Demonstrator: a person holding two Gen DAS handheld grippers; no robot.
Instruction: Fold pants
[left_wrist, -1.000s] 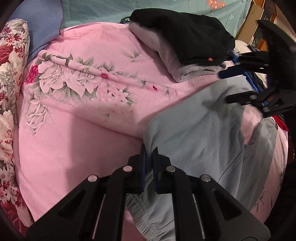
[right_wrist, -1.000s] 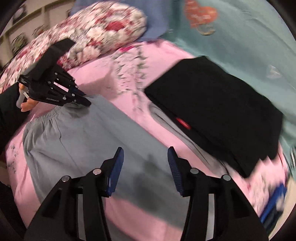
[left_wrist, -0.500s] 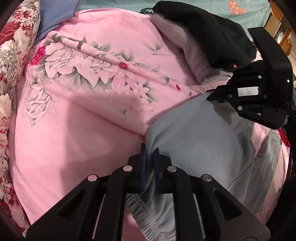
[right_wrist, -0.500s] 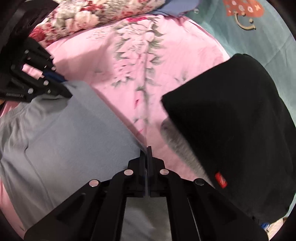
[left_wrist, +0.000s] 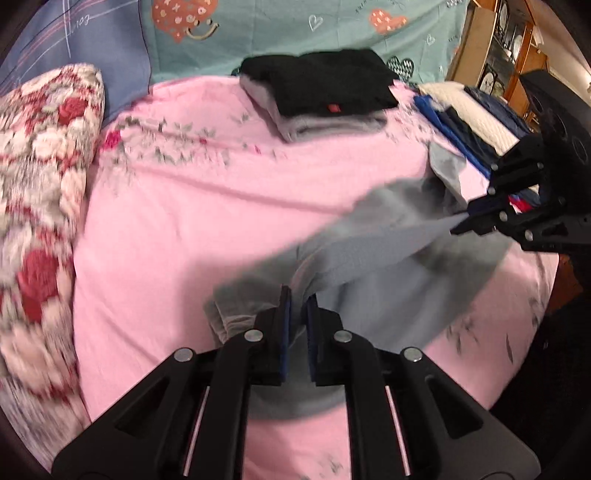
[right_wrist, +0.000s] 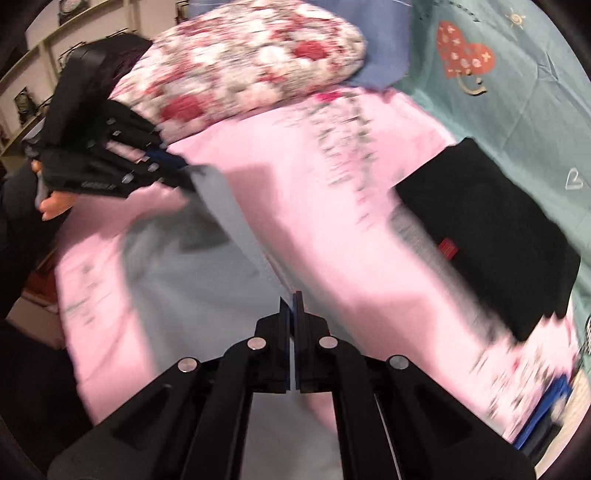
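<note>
Both the left gripper (left_wrist: 298, 306) and right gripper (right_wrist: 293, 308) pinch the grey pants (left_wrist: 388, 266) edge, lifted mid-fold; next, lay it evenly across.

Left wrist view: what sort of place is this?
Most likely a bedroom: a bed with a pink floral sheet, a flowered pillow, and folded clothes stacked on it.

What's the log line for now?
left tongs: shut on light grey fabric pants | right tongs: shut on pants | edge lifted, taut
</note>
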